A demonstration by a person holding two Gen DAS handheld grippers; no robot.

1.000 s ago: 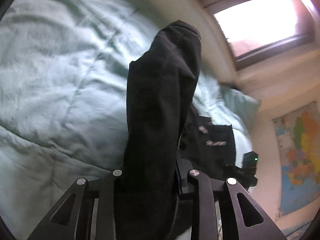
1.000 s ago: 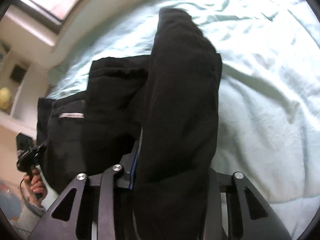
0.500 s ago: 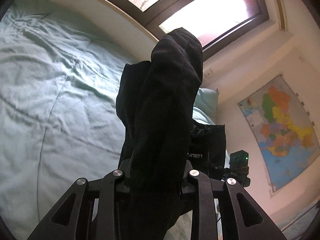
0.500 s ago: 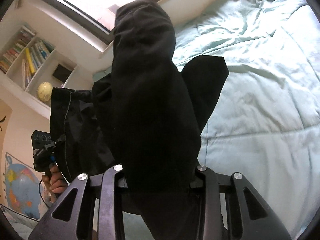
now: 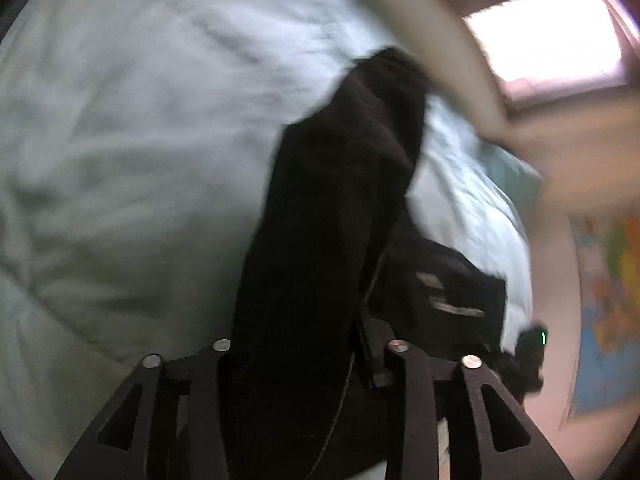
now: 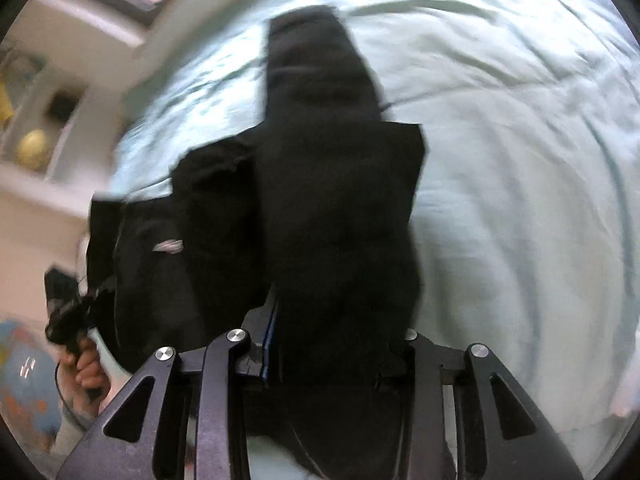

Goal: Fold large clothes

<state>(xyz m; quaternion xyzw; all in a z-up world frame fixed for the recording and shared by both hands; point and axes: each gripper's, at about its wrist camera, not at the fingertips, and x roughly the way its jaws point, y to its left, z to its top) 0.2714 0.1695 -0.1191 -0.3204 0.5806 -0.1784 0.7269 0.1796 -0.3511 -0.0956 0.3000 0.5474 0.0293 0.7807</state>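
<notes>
Left wrist view: your left hand-held gripper [image 5: 308,354] clamped on black garment [image 5: 332,208]; cloth bunched between fingers, rising ahead over pale green bedcover [image 5: 120,140]. Rest of garment trails right toward your right hand-held gripper [image 5: 530,354]. Window [image 5: 552,36] upper right, map [image 5: 612,300] on wall. Picture blurred.

Right wrist view: your right hand-held gripper [image 6: 328,344] pinched shut on same garment [image 6: 340,200], fold draped over fingers, above bedcover [image 6: 520,160]. Left hand [image 6: 86,372] at left edge; shelf [image 6: 36,140] behind.

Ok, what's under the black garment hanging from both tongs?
The pale green duvet lies under the black garment. Whatever sits directly beneath its folds is covered, and both frames are blurred.
</notes>
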